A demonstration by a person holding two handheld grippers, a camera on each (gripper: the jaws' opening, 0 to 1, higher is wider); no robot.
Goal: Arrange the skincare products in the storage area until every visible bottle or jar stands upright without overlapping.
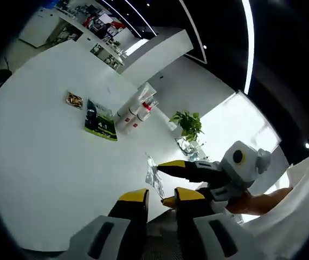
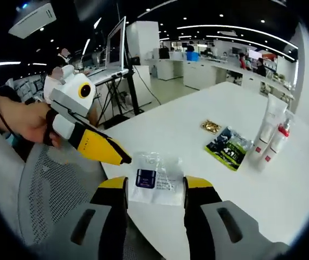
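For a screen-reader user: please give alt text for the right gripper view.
The right claw hangs open over a clear packet at a white table's near edge. The left claw reaches in beside it; white bottles and a green packet sit farther back.

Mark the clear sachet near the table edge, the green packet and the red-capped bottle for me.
clear sachet [image 2: 155, 179]: right gripper view, its dark label.
green packet [image 2: 227, 147]: right gripper view, centre of its face.
red-capped bottle [image 2: 277, 142]: right gripper view, white body below cap.
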